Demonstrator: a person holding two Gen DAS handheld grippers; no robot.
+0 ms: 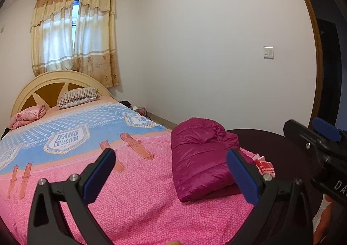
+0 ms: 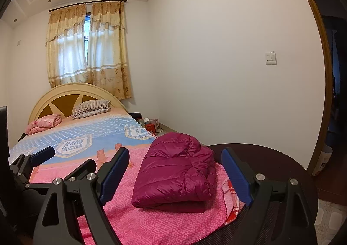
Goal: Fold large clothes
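A magenta puffer jacket [image 1: 201, 156] lies folded into a compact bundle on the pink end of the bed blanket [image 1: 134, 197], near the bed's right corner; it also shows in the right wrist view [image 2: 175, 171]. My left gripper [image 1: 171, 167] is open and empty, held above the blanket just short of the jacket. My right gripper [image 2: 174, 171] is open and empty, its fingers spread wide on either side of the jacket's near end, not touching it. The right gripper's body [image 1: 318, 147] shows at the right of the left wrist view.
The bed has a cream headboard [image 2: 65, 95], a striped pillow [image 2: 91, 108] and a pink bundle [image 2: 43, 123] at its head. A dark round footboard [image 2: 271, 158] edges the bed's right corner. A white wall [image 2: 216, 71] and small items on the floor [image 2: 149, 124] lie to the right.
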